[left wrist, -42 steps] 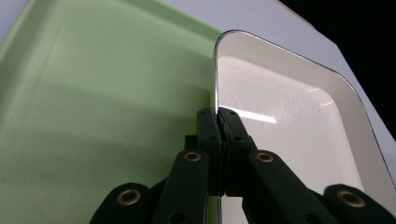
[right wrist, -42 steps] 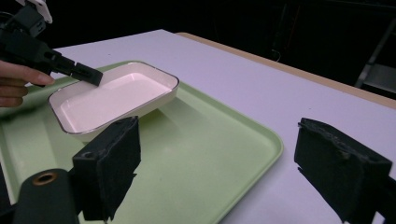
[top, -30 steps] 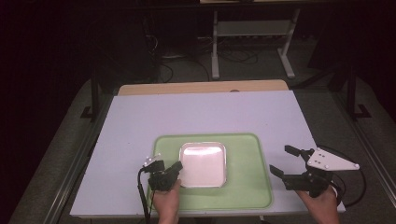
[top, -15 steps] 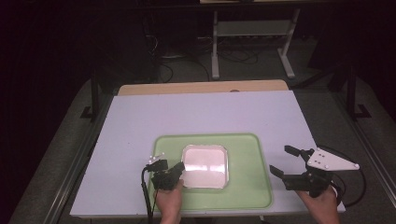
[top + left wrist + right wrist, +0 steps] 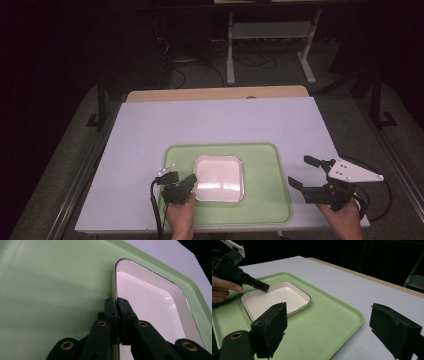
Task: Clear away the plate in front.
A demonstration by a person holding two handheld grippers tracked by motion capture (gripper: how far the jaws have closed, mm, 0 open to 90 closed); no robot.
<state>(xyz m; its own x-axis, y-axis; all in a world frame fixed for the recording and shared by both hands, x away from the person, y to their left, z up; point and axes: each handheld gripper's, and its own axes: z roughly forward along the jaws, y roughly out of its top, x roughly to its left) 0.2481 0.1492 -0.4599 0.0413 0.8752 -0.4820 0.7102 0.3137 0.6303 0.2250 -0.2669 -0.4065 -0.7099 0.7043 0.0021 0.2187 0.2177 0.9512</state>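
left gripper (image 5: 117, 305): black, brass pivot pins | right gripper (image 5: 306, 172): black, grey three-cornered plate, cable

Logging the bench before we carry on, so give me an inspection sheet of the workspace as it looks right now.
Surface: pale table, wooden strip along its far edge.
Job's things: white dish lying on green tray.
Clutter: nothing seen.
Grippers: left gripper shut on the dish's rim; right gripper open, beside the tray's right edge, holding nothing.
Cables: black cable trailing from the left gripper; cables on the floor behind.
Surroundings: dark room, metal frame beyond the table.
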